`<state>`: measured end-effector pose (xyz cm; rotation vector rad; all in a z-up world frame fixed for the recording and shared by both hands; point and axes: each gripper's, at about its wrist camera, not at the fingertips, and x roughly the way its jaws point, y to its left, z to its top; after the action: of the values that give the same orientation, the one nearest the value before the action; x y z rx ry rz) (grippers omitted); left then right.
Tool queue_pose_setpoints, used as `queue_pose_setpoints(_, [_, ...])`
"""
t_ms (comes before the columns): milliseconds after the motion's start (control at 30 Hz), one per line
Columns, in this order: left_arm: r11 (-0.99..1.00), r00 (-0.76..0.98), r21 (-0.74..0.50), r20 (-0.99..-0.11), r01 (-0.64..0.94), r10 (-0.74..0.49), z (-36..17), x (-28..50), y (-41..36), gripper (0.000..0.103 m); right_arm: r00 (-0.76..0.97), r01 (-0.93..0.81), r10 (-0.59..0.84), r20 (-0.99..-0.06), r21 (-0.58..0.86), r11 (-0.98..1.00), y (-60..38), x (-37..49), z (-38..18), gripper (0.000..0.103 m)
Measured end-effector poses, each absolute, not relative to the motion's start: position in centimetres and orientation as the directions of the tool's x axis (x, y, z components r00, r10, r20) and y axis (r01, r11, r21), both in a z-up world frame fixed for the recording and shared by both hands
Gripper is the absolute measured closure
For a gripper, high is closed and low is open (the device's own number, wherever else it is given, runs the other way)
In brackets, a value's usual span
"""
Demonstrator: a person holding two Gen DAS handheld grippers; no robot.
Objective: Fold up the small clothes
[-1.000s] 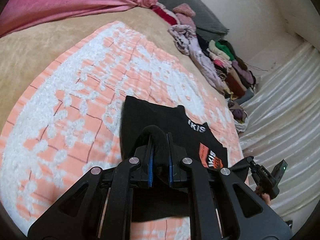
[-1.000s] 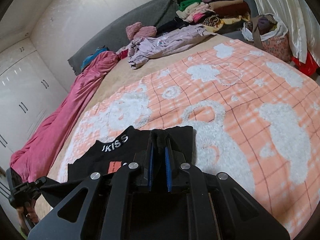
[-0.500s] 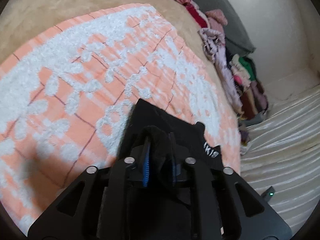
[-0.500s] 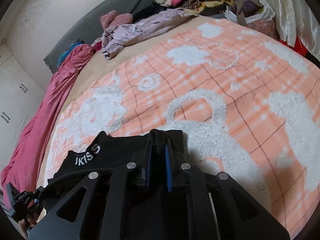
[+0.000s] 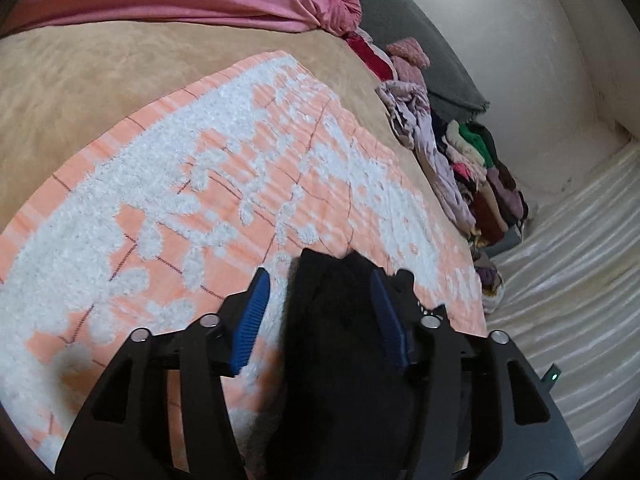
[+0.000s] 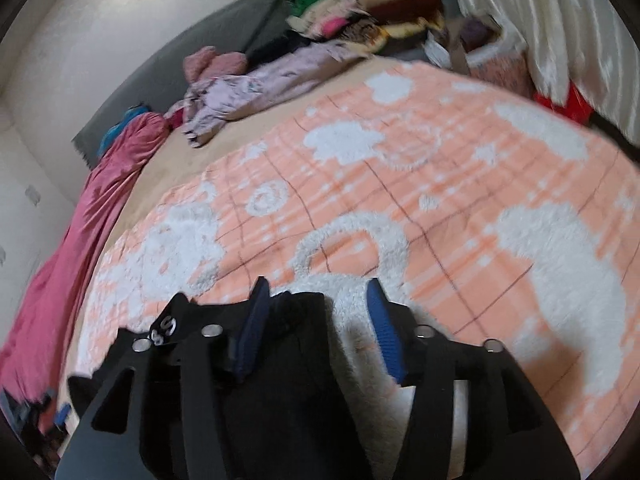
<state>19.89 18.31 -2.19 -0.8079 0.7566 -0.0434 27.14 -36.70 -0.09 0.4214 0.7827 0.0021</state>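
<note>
Bed (image 5: pixel 72 92) carries an orange-and-white blanket (image 5: pixel 224 184); clothes pile (image 6: pixel 360 12) at the far edge. Black garment (image 5: pixel 344 344) lies on the blanket's near part, white lettering (image 6: pixel 164 326) visible at its edge. Left gripper (image 5: pixel 320 316) released, jaws spread, fabric between them. Right gripper (image 6: pixel 320 320) released, jaws apart over the garment's edge.

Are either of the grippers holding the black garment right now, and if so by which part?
Nothing is held. The left gripper and right gripper both stand open, blue pads spread, with the black garment lying loose between them on the orange blanket.
</note>
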Motion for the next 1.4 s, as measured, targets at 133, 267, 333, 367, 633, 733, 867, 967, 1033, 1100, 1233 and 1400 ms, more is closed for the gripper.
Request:
queue_pose_setpoints(133, [0.799,0.713,-0.561,-0.649,-0.214,-0.264,-1.7,20.2,17.3,0.051,0.707,0.083,0.156,-0.69,0.3,0.95,-36.7,26.2,-0.1,0.05])
queue_pose_setpoints(267, [0.849,0.702,-0.508,-0.658,-0.147,-0.272,-1.7,20.8,15.7,0.051,0.666,0.013,0.128,-0.734,0.183,0.983,-35.2,26.7,-1.0,0.05])
queue_pose_setpoints(333, [0.872,0.696,-0.476,-0.665,-0.113,-0.273,-1.8,21.3,14.6,0.05,0.665,-0.015,0.12,-0.737,0.148,0.989,-34.3,27.1,-1.2,0.05])
queue_pose_setpoints(367, [0.882,0.694,-0.46,-0.668,-0.101,-0.269,-1.8,21.5,14.1,0.049,0.662,-0.028,0.121,-0.74,0.137,0.99,-33.8,27.5,-1.3,0.05])
queue_pose_setpoints(633, [0.931,0.677,-0.36,-0.701,-0.065,-0.224,-3.2,23.8,12.0,0.049,0.62,-0.066,0.114,-0.776,0.094,0.993,-31.0,30.5,-3.0,0.06])
queue_pose_setpoints(733, [0.947,0.672,-0.313,-0.716,-0.066,-0.19,-3.4,24.3,11.3,0.05,0.626,-0.063,0.097,-0.774,0.074,0.995,-30.6,30.4,-3.2,0.077])
queue_pose_setpoints(867, [0.967,0.668,-0.238,-0.734,-0.086,-0.121,-3.7,24.4,10.8,0.088,0.656,-0.042,0.093,-0.749,0.087,0.995,-31.2,29.4,-2.7,0.088])
queue_pose_setpoints(967, [0.966,0.68,-0.244,-0.723,-0.084,-0.123,-3.2,24.0,11.1,0.096,0.69,-0.026,0.087,-0.719,0.095,0.995,-31.7,28.2,-1.6,0.09])
queue_pose_setpoints(1033, [0.959,0.701,-0.269,-0.7,-0.085,-0.134,-2.3,23.3,11.6,0.099,0.72,-0.023,0.09,-0.688,0.107,0.994,-32.3,27.1,-0.4,0.09])
queue_pose_setpoints(1100, [0.95,0.735,-0.302,-0.661,-0.077,-0.151,-0.9,22.2,12.2,0.099,0.743,-0.022,0.101,-0.662,0.126,0.992,-32.8,26.2,0.8,0.09])
queue_pose_setpoints(1233, [0.936,0.804,-0.349,-0.569,-0.048,-0.171,2.0,20.0,13.1,0.099,0.785,-0.031,0.146,-0.603,0.197,0.98,-33.8,25.2,3.6,0.09])
queue_pose_setpoints(1400, [0.934,0.833,-0.357,-0.526,-0.032,-0.172,3.3,19.9,13.3,0.099,0.791,-0.039,0.146,-0.595,0.189,0.981,-33.2,26.7,5.0,0.091])
